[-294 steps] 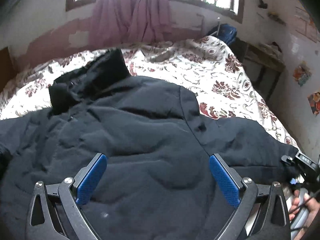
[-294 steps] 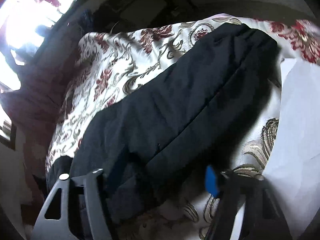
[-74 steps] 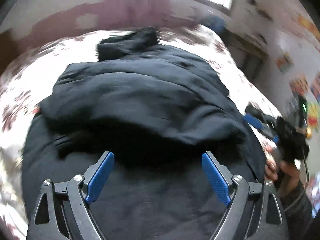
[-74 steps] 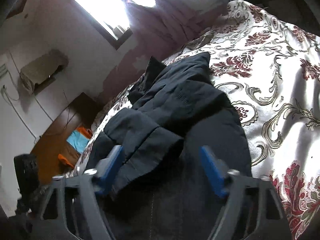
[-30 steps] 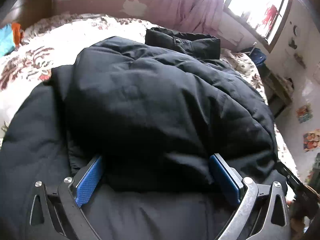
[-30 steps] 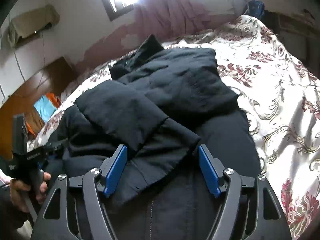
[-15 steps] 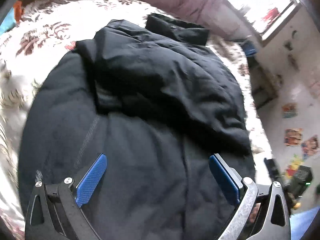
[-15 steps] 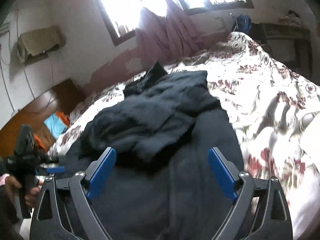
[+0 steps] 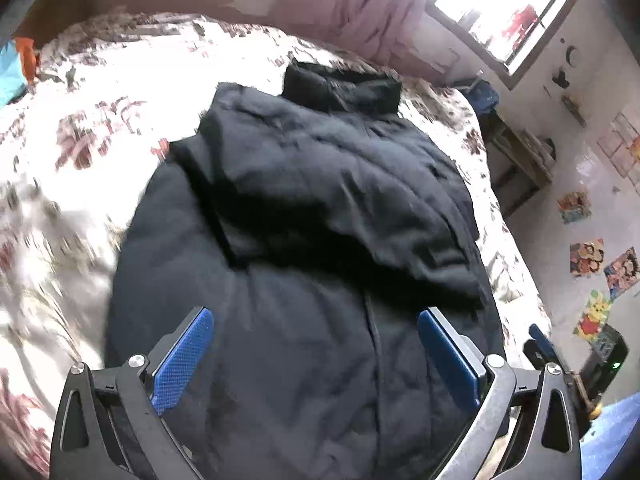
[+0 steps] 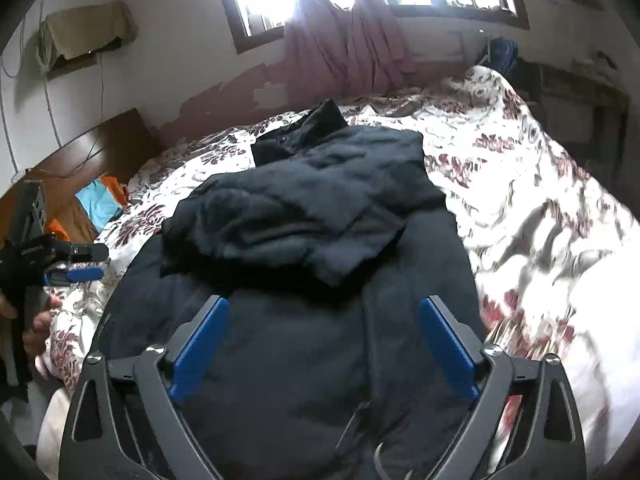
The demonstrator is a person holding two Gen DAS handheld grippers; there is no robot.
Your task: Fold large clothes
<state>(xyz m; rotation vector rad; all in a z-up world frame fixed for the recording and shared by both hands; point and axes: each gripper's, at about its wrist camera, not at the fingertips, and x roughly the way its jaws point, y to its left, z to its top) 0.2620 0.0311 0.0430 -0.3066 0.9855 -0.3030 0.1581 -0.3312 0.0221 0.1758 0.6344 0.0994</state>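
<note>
Left wrist: dark jacket (image 9: 320, 208), sleeves folded inward

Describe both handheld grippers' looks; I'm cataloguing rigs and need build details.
The left gripper and right gripper look alike: black frames with triangular cut-outs, silver screw heads, and flat blue textured pads on each finger. From the right wrist view, the left gripper's black body carries small white lettering, too blurred to read.

Jacket (image 9: 304, 208): black, plain. Bedspread (image 10: 520, 184): white with dark red floral and grey scroll pattern. Curtain (image 10: 340, 52): dusty pink-mauve. Left tool (image 9: 316, 344) and right tool (image 10: 324, 332): blue textured pads on black frames. Headboard (image 10: 100, 148): brown wood.
</note>
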